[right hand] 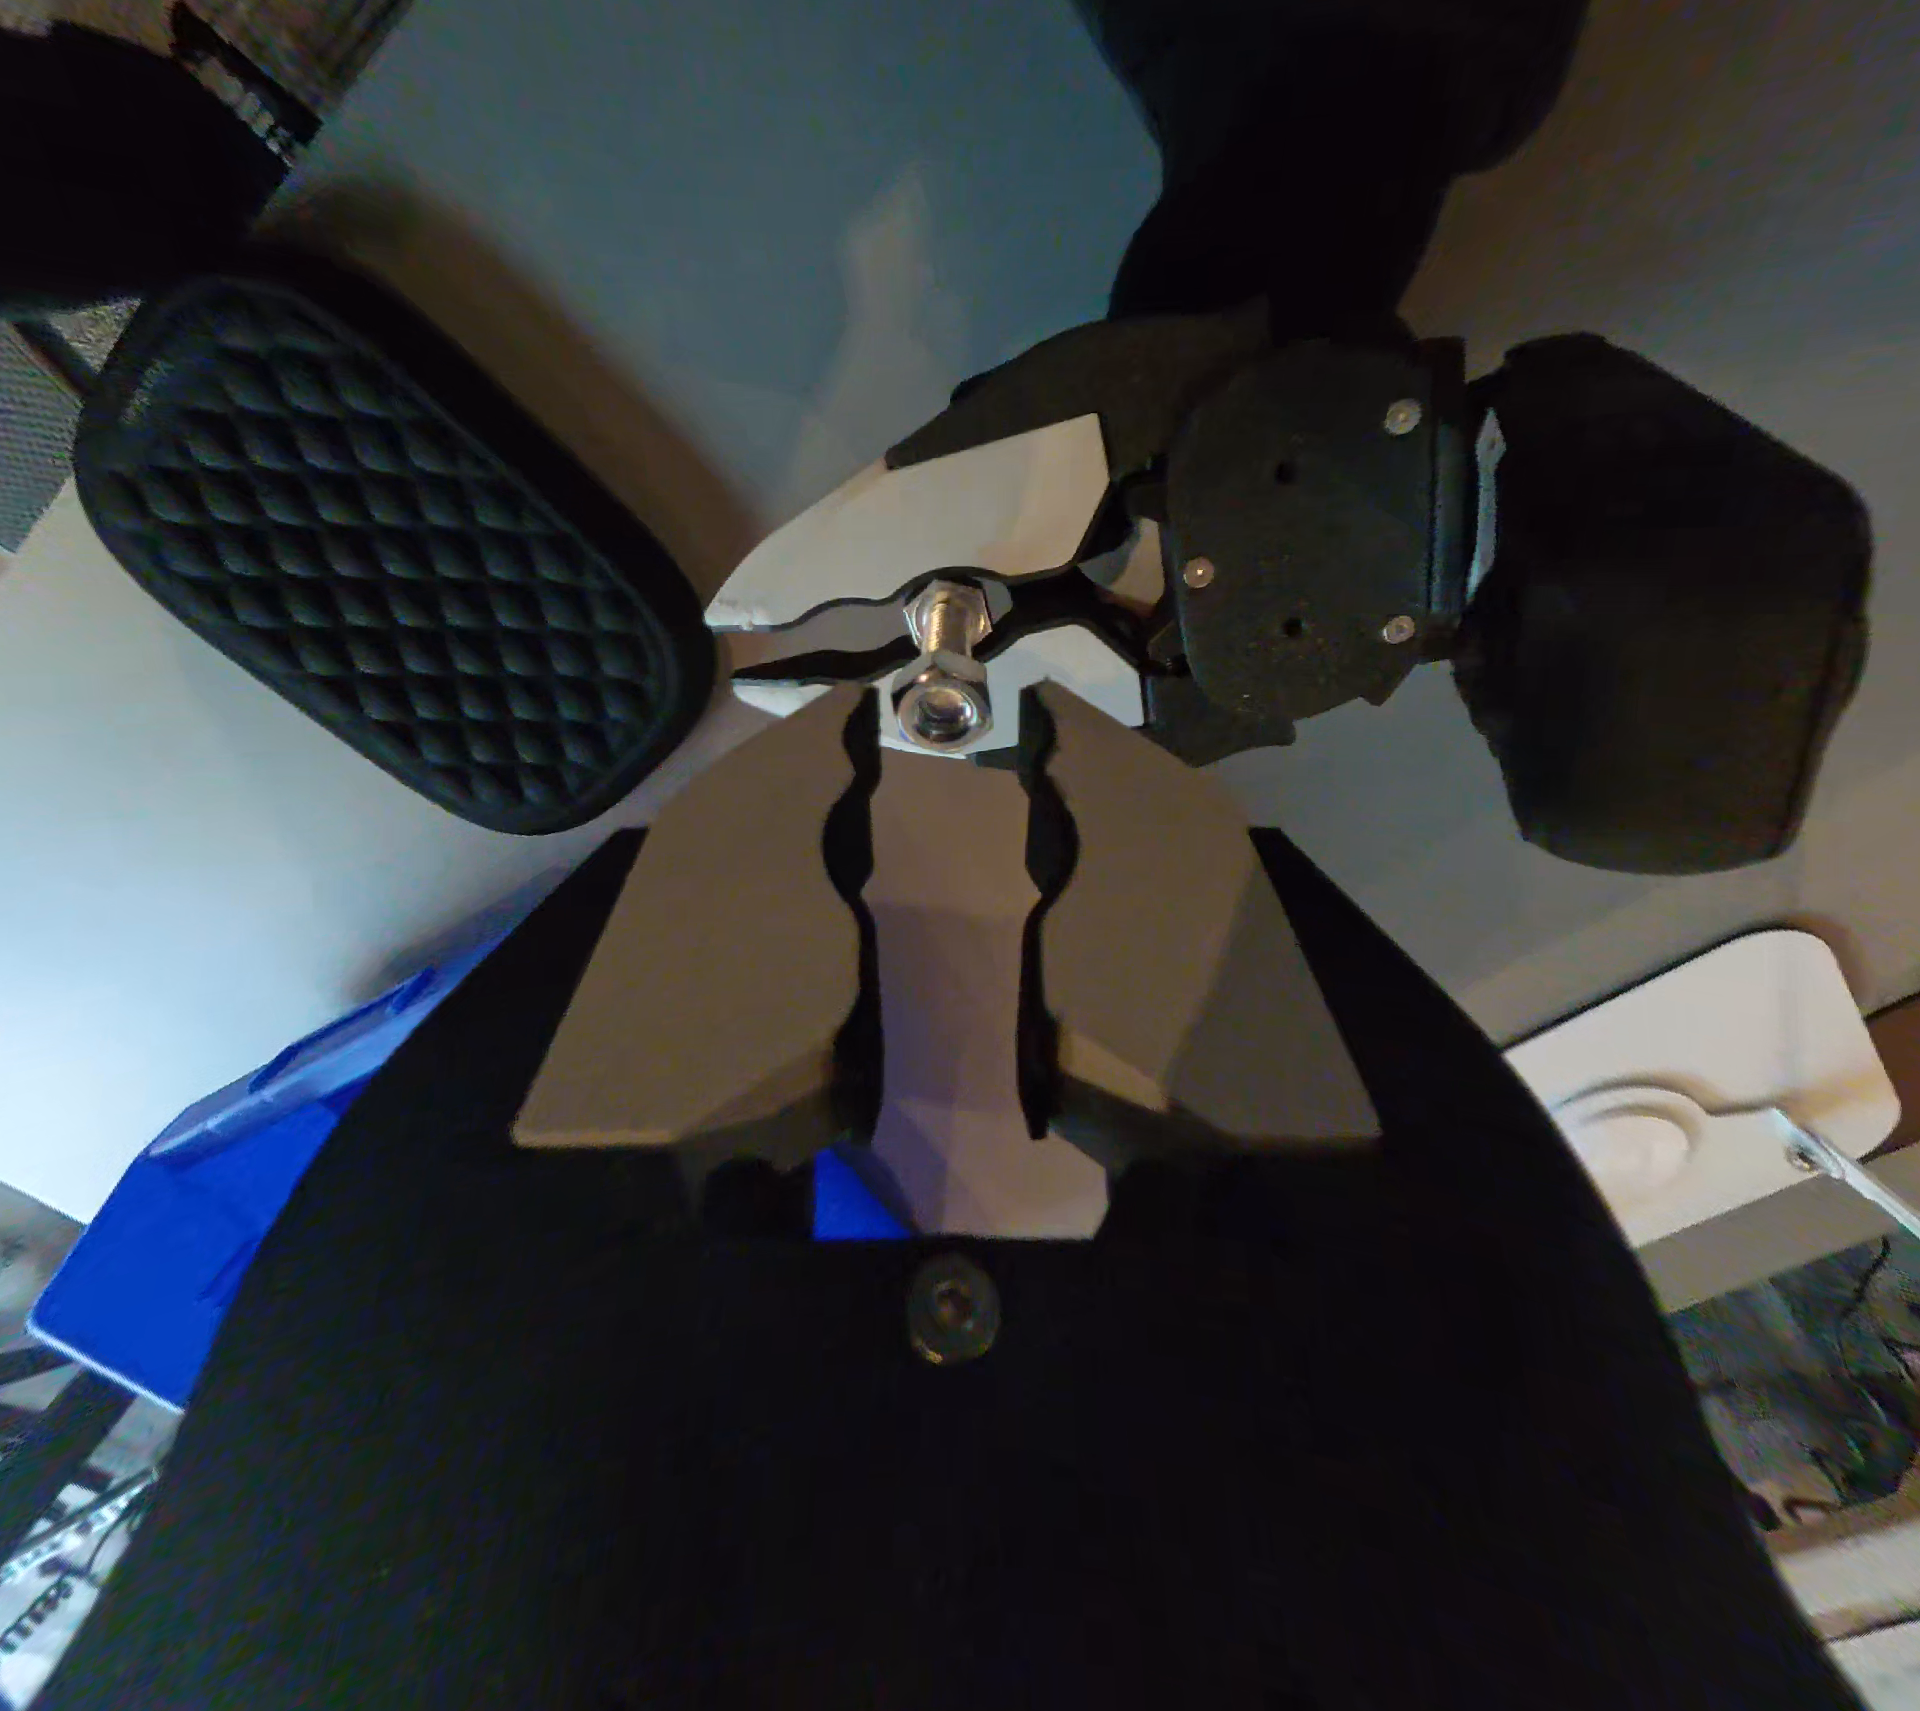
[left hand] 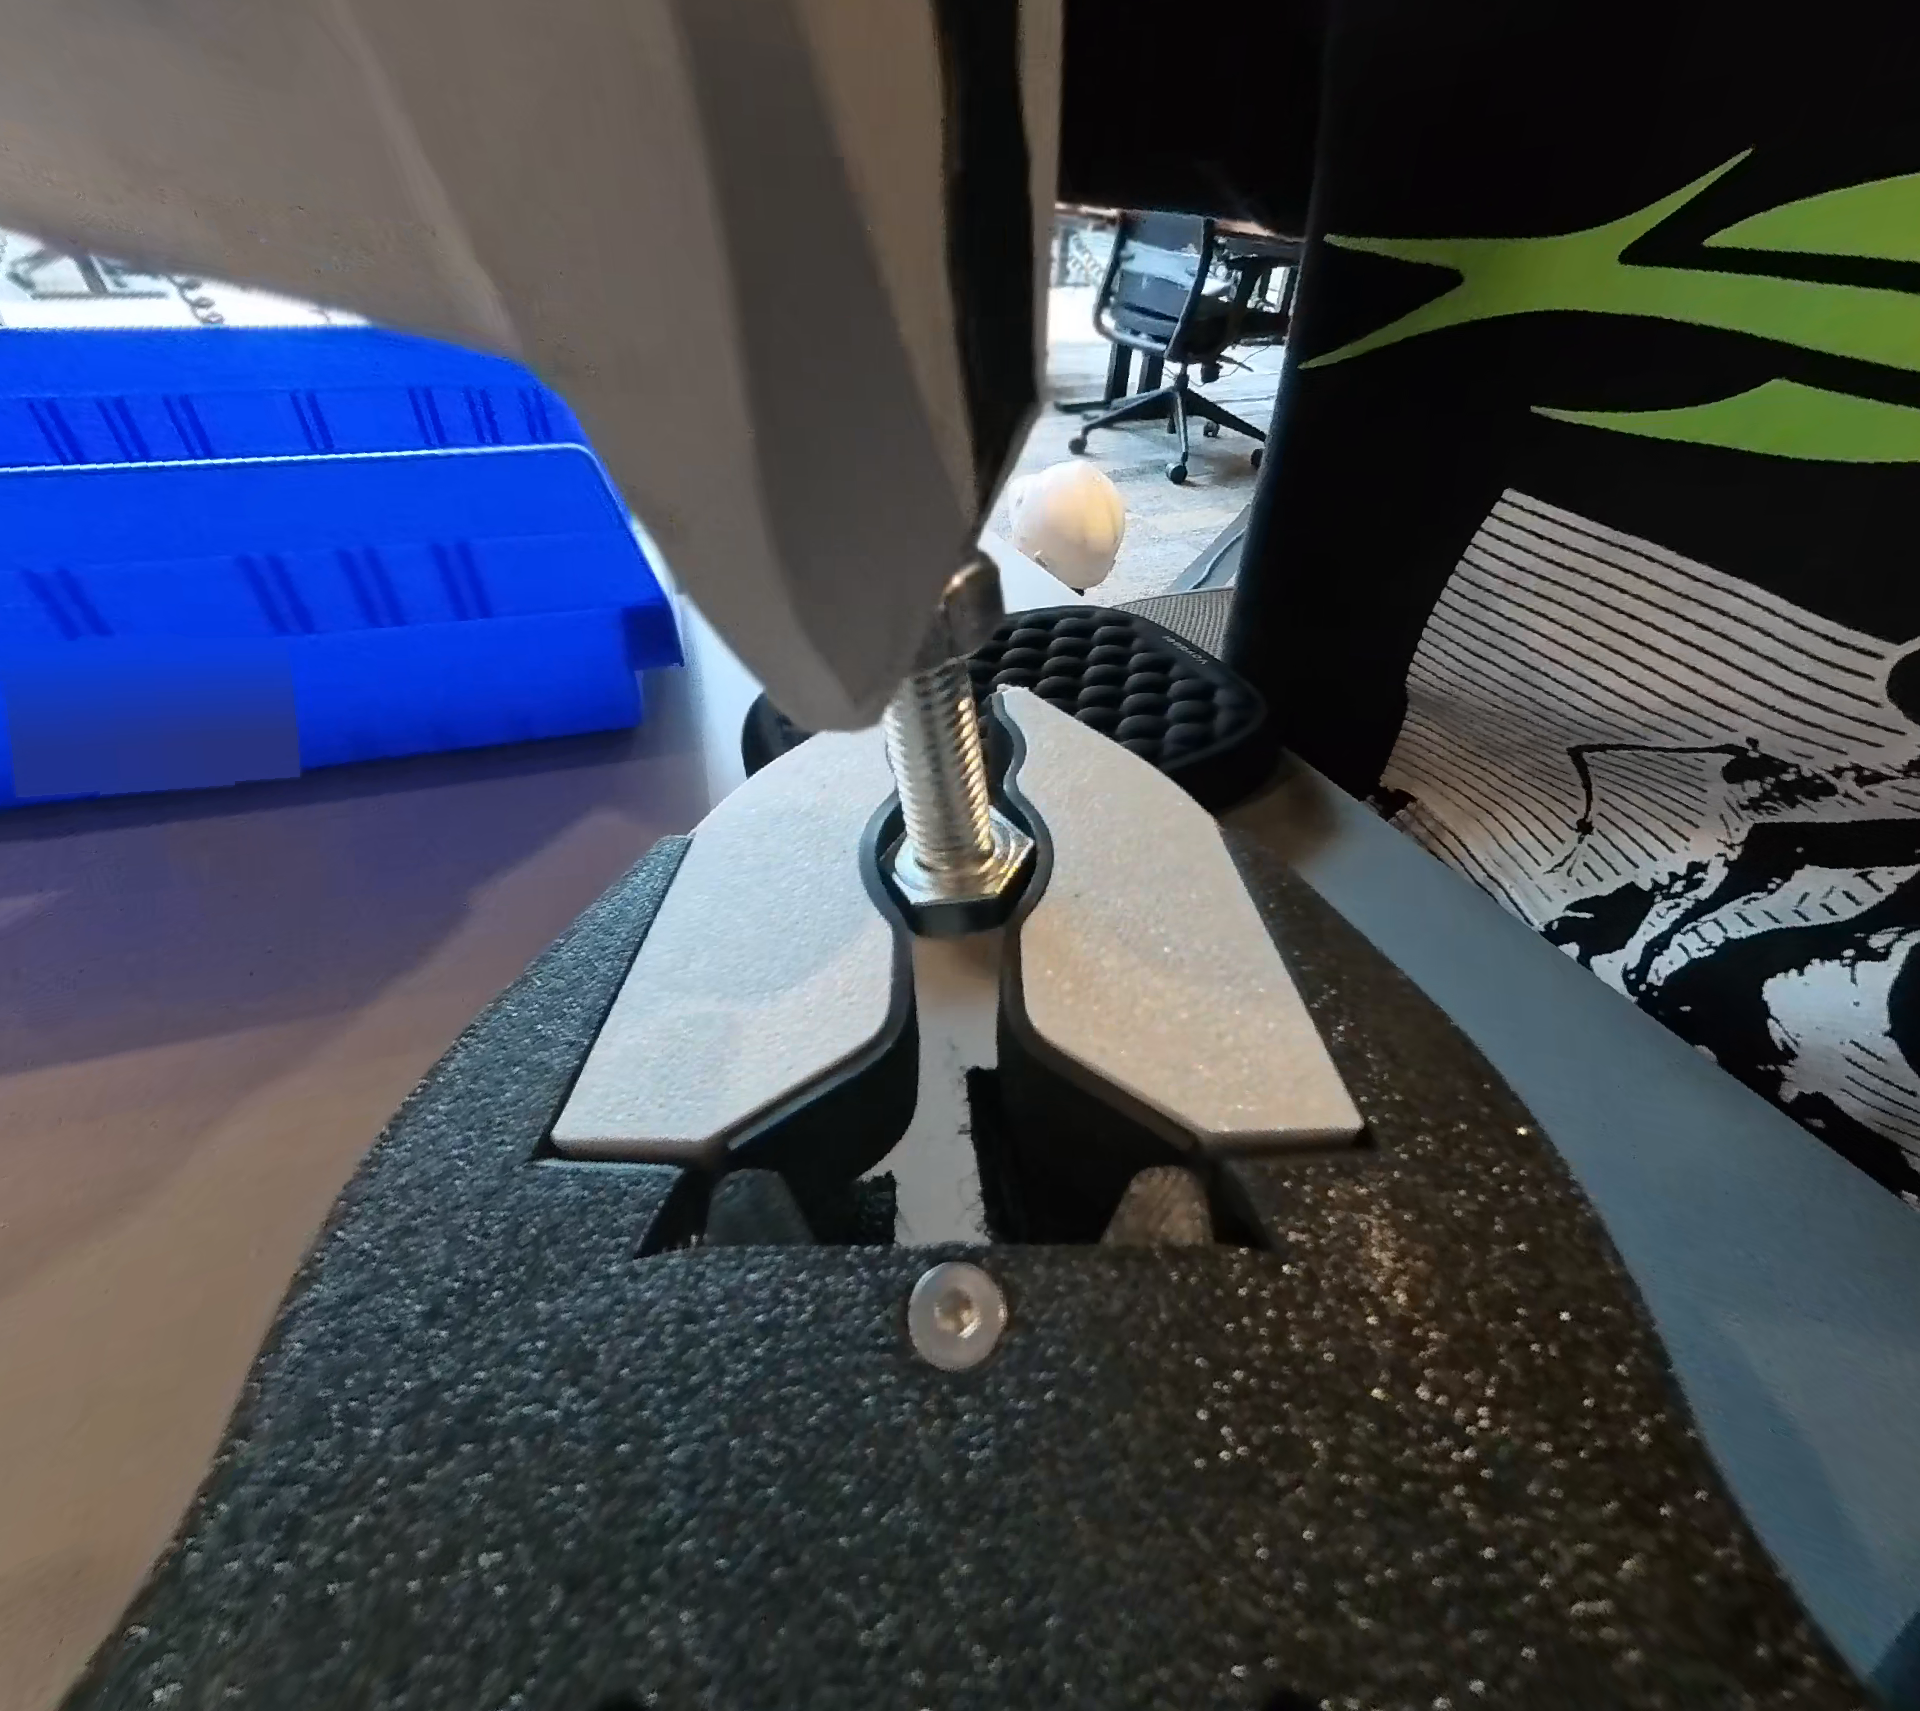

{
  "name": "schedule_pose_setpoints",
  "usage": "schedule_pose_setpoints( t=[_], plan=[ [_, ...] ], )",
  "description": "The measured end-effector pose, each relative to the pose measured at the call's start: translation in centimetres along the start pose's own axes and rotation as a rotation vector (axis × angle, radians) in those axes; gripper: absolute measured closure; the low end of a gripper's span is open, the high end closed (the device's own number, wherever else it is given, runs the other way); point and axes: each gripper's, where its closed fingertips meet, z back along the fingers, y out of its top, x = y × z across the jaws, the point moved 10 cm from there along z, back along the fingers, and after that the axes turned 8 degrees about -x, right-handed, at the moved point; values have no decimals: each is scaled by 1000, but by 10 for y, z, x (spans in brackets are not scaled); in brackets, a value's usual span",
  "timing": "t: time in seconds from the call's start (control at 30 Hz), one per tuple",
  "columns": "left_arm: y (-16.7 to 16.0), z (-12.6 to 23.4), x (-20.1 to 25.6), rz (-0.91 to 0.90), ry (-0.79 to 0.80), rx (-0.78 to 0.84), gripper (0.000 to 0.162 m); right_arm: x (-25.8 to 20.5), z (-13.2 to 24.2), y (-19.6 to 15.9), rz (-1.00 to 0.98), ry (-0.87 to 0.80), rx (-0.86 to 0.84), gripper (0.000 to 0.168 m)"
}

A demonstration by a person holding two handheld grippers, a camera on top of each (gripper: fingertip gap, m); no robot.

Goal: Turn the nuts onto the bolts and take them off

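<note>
The left tool (left hand: pixel 961 840) is clamped on the hex head of the bolt (left hand: pixel 940 773), whose threaded shank points straight up out of it. The right tool (right hand: pixel 951 742), its fingers parted, looks down that long axis, with the nut (right hand: pixel 940 705) at the bolt's tip just between its fingertips. Both hover above the tabletop (left hand: pixel 208 986).

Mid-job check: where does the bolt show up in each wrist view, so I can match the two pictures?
Left wrist view: the bolt stands just above centre, its hex head clamped in the left gripper.
Right wrist view: the bolt, seen end-on with a nut at its tip, sits just above centre, beyond the open right gripper.
Shared landmark: the black quilted pad.
</note>
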Motion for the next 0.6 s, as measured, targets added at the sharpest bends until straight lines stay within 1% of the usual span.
schedule_pose_setpoints(
  t=[0.03, 0.1, 0.17, 0.23, 0.33, 0.37, 0.43, 0.47, 0.5, 0.53, 0.6],
  plan=[
    [0, 0, 0, 0, 1, 0, 151, 0, -1, 0, 3, 1, -1, 149],
    [0, 0, 0, 1, 6, 1, 151, 0, -1, 1, -19, -3, -4, 151],
    [0, 1, -1, 5, 16, 7, 151, -1, 1, 1, -127, 3, -27, 151],
    [0, 1, -1, 6, 26, 1, 151, -3, 0, 4, -313, 30, -67, 151],
    [0, -1, 0, -2, 31, -15, 151, -5, -1, 7, -740, 91, -115, 151],
    [0, -1, 0, -5, 29, -23, 151, -6, -2, 7, -818, 103, -121, 151],
    [0, -2, 0, -8, 26, -29, 151, -6, -3, 7, -809, 85, -118, 151],
    [0, -1, 0, -5, 26, -18, 151, -6, -2, 8, -768, 69, -109, 147],
    [0, 0, 0, 0, 27, -5, 151, -5, 0, 8, -718, 45, -97, 138],
    [0, 1, -1, 2, 26, 1, 151, -4, 3, 7, -643, 18, -82, 132],
    [0, 0, 0, -2, 19, -5, 151, -7, 9, 8, -386, -32, -45, 119]
  ],
)
